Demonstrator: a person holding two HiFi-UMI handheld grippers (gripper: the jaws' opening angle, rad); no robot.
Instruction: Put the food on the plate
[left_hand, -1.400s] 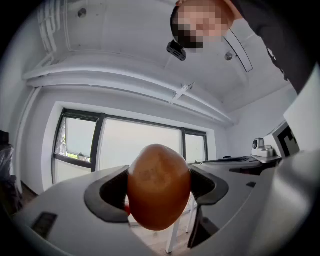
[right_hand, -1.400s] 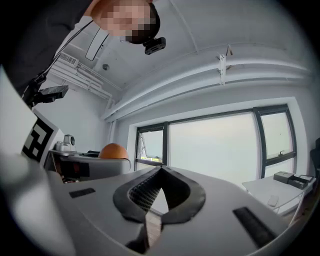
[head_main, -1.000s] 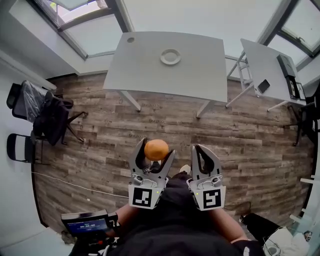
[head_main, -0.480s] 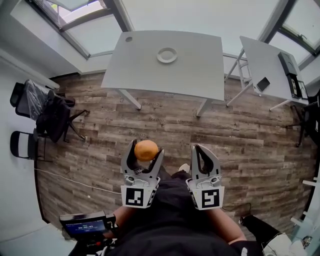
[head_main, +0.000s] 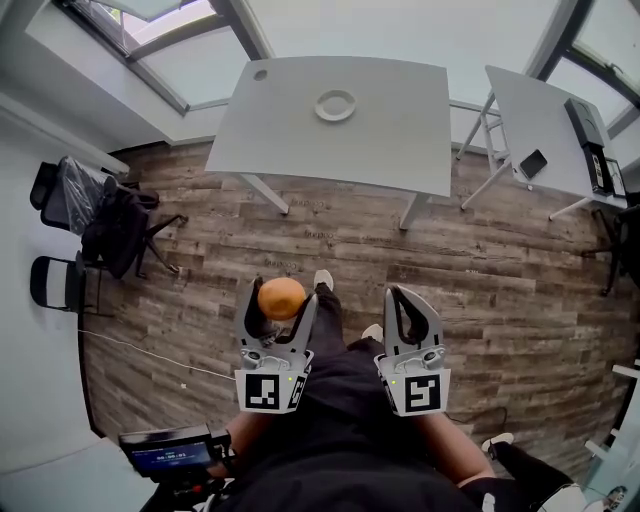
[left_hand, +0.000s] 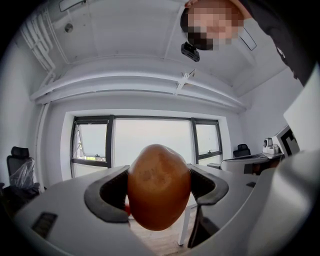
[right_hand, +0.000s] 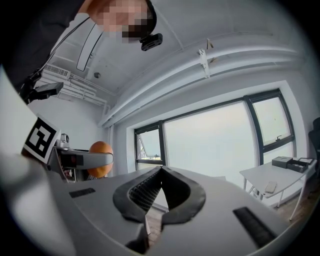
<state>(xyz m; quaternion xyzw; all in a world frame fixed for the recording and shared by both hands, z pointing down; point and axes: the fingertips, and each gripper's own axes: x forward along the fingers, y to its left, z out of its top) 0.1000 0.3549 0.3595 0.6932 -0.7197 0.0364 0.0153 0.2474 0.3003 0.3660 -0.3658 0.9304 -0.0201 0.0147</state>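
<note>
Left gripper (head_main: 279, 296) pinches the orange (head_main: 283, 299), right gripper (head_main: 402, 296) pressed together, plate (head_main: 320, 106) on the table (head_main: 400, 130).

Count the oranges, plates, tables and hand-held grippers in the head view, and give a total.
orange: 1
plate: 1
tables: 2, the middle table and the right table
hand-held grippers: 2, the left hand-held gripper and the right hand-held gripper
Total: 6

Your head camera is looking steeply down onto the wooden floor (head_main: 500, 290), with the table (head_main: 400, 140) far off at the upper middle of the frame. Each gripper camera is riding close behind its own jaws, facing level toward the windows (right_hand: 215, 145). All three views are sharing the orange (right_hand: 100, 159), small at the right gripper view's left edge.
</note>
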